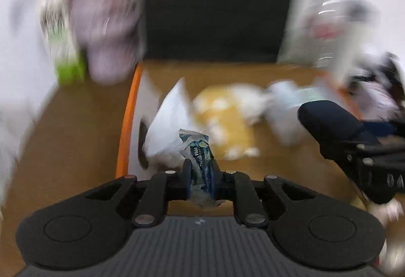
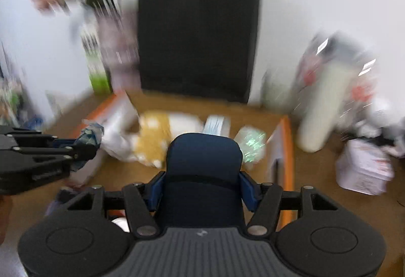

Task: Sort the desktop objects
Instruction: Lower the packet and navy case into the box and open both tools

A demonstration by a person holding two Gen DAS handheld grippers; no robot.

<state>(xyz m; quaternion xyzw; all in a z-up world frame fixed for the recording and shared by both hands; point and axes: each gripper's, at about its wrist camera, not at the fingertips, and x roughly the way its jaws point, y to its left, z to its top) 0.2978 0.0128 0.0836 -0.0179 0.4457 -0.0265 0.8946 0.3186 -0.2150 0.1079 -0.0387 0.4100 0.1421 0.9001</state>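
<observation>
Crumpled blue wrapper (image 1: 200,163) pinched in left gripper (image 1: 200,173), dark blue case (image 2: 203,170) clamped in right gripper (image 2: 203,191).

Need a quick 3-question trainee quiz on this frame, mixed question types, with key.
1. True or false: the left gripper is shut on a crumpled blue-and-white wrapper.
2. What does the right gripper hold? A) a green carton B) a dark blue case C) nothing
3. Fill in: both grippers are over an open cardboard box with ____ edges.

Key: 1 true; 2 B; 3 orange
</observation>
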